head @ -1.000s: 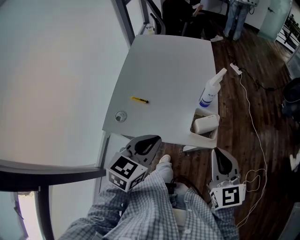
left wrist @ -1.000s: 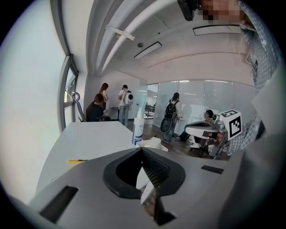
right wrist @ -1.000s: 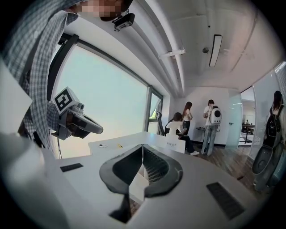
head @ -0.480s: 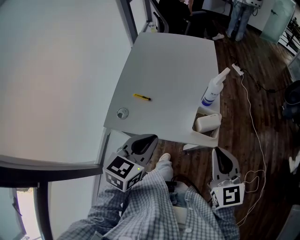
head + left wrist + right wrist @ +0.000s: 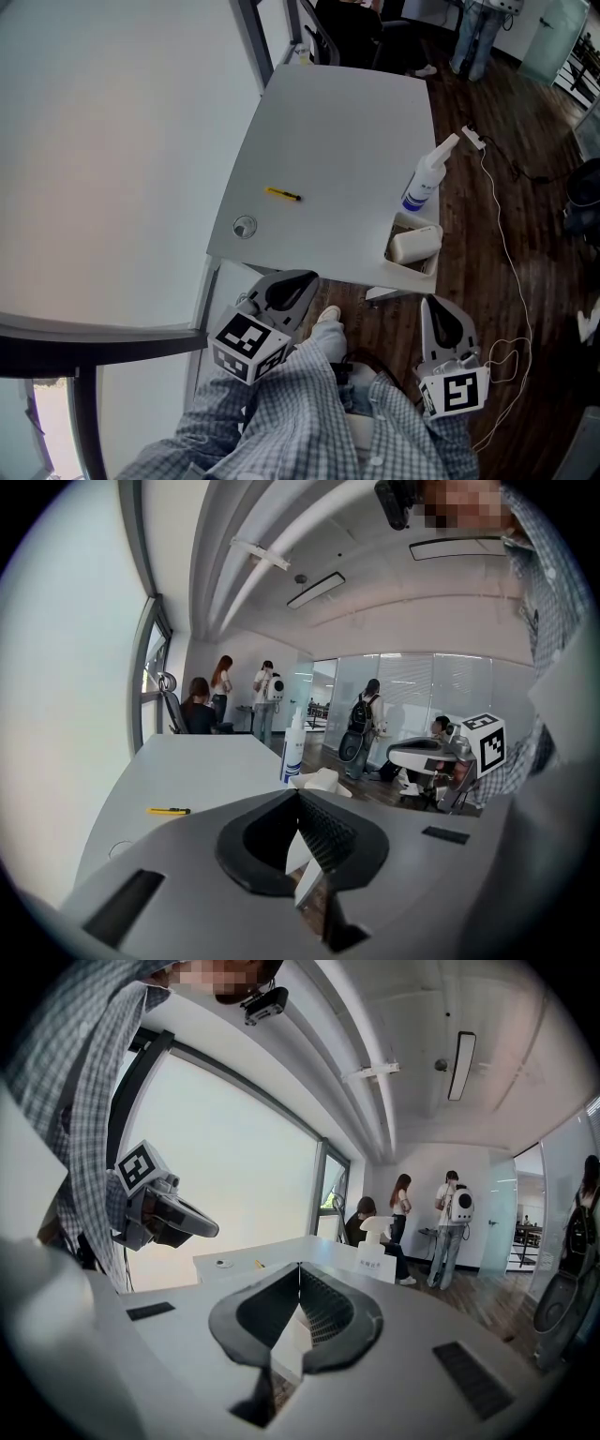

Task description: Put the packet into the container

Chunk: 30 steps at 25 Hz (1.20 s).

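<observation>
A thin yellow packet (image 5: 281,194) lies flat on the white table (image 5: 347,131), left of centre; it also shows in the left gripper view (image 5: 169,810). An open white container (image 5: 412,253) sits at the table's near right corner and holds a pale roll-like item. My left gripper (image 5: 305,279) hovers below the table's near edge with its jaws pressed together and nothing between them. My right gripper (image 5: 427,305) is held off the near right corner, just short of the container, also shut and empty. Both are well away from the packet.
A white spray bottle (image 5: 427,178) with a blue label stands just behind the container. A small round disc (image 5: 245,225) lies near the table's front left corner. A white cable (image 5: 511,253) trails over the dark wood floor to the right. People stand beyond the far end.
The head view has shifted a little, so the table sits slightly differently in the picture. Both grippers stay where they were, shut.
</observation>
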### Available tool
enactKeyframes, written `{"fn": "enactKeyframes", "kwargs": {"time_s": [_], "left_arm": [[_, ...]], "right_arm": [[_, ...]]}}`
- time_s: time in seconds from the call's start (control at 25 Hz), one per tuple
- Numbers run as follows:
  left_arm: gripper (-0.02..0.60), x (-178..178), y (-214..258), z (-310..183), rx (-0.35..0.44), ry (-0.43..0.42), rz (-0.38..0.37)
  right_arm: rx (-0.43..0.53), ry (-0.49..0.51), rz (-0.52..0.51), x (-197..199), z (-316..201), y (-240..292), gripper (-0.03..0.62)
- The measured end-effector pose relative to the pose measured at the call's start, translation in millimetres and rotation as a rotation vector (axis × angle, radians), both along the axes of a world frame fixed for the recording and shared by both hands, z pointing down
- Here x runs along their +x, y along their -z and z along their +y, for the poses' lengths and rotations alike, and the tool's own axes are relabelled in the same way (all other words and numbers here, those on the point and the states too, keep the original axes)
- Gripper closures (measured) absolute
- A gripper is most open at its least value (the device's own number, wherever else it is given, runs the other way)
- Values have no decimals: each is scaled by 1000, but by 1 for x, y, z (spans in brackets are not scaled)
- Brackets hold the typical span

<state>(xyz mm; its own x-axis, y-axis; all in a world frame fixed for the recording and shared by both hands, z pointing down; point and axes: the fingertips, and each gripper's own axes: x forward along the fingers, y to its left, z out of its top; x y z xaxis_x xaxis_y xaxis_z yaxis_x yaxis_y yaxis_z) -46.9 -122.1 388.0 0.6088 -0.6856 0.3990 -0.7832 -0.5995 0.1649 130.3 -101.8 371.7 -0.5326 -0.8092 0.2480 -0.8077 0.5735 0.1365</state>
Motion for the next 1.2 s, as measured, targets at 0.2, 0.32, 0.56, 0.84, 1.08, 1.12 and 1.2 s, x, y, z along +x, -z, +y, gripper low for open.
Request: {"fn": "enactKeyframes", "kwargs": {"time_s": [0.2, 0.32, 0.56, 0.84, 1.08, 1.12, 1.2], "left_arm": [[573, -1, 2, 1, 0, 1, 7], [573, -2, 2, 1, -1, 6, 13], [573, -2, 2, 3, -8, -4, 3], [574, -4, 1, 4, 3, 12, 13], [572, -4, 1, 5, -2, 6, 11], [574, -3, 1, 6, -2, 3, 10], [572, -3, 1, 7, -2, 4, 13]], "right_arm": [[8, 11, 1, -4, 3, 3, 580], [7, 10, -1, -5, 4, 3, 580], [9, 9, -11, -8, 3, 4, 580], [6, 12, -3, -9, 5, 2, 580], [5, 12, -2, -10, 5, 2, 580], [7, 12, -7, -10, 5, 3, 580], [11, 4, -30, -13, 5, 6, 580]]}}
